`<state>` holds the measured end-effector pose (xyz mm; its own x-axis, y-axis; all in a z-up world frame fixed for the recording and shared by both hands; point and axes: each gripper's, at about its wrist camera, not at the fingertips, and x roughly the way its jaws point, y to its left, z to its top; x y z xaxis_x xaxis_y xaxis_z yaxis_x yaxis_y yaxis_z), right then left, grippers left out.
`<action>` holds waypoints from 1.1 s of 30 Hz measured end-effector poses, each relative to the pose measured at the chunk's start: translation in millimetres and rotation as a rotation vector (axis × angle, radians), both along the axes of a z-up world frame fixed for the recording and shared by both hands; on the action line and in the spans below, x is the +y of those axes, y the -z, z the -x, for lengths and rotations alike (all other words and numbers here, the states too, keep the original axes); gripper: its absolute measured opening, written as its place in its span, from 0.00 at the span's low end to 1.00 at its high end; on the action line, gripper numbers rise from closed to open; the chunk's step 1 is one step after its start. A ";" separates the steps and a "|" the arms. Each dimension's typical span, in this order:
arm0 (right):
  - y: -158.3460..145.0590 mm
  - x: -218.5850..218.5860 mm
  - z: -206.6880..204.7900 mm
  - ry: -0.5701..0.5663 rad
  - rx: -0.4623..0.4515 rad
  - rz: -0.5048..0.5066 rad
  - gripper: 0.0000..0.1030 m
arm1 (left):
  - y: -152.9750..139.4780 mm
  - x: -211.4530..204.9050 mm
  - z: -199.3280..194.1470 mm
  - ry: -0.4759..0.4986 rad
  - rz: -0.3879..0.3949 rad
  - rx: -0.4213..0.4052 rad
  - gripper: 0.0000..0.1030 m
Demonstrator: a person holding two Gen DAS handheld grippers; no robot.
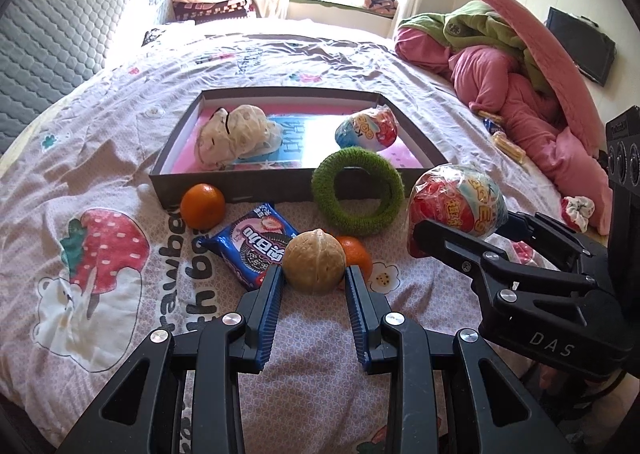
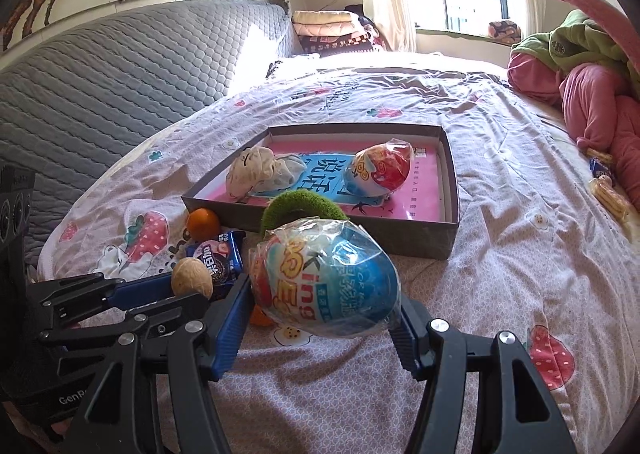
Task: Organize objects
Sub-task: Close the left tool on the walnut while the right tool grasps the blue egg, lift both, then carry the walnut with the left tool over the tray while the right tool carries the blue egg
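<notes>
My left gripper (image 1: 314, 274) is shut on a tan walnut (image 1: 314, 262), held above the bedspread; the same walnut (image 2: 192, 278) shows at the left of the right wrist view. My right gripper (image 2: 326, 294) is shut on a large wrapped toy egg (image 2: 324, 278), blue, red and white, which also shows at the right of the left wrist view as the egg (image 1: 456, 201). Ahead lies a shallow grey box (image 1: 240, 189) with a pink floor. Inside it are a bundled white cloth (image 1: 236, 133) and a second wrapped egg (image 1: 366, 127).
On the bedspread before the box lie an orange (image 1: 202, 205), a blue cookie packet (image 1: 250, 242), a second orange (image 1: 354, 252) and a green fuzzy ring (image 1: 358, 189) leaning on the box wall. Pink and green bedding (image 1: 520, 65) is heaped at the right. A grey quilted headboard (image 2: 100, 77) stands left.
</notes>
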<state>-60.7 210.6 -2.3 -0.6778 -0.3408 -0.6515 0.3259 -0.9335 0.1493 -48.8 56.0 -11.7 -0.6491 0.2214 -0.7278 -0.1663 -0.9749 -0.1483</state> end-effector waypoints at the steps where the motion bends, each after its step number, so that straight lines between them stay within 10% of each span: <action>1: -1.2 -0.4 -1.0 0.000 0.006 0.000 0.61 | -1.2 -0.1 -1.0 0.000 0.004 0.003 0.31; 33: -44.2 -10.9 -27.0 -0.020 0.153 0.018 0.61 | -47.2 -19.4 -6.8 -0.061 0.028 0.118 0.31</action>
<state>-33.7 199.6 41.9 -0.7615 -0.3658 -0.5351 0.3646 -0.9243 0.1131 -42.0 36.6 35.5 -0.7419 0.1593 -0.6513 -0.1210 -0.9872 -0.1035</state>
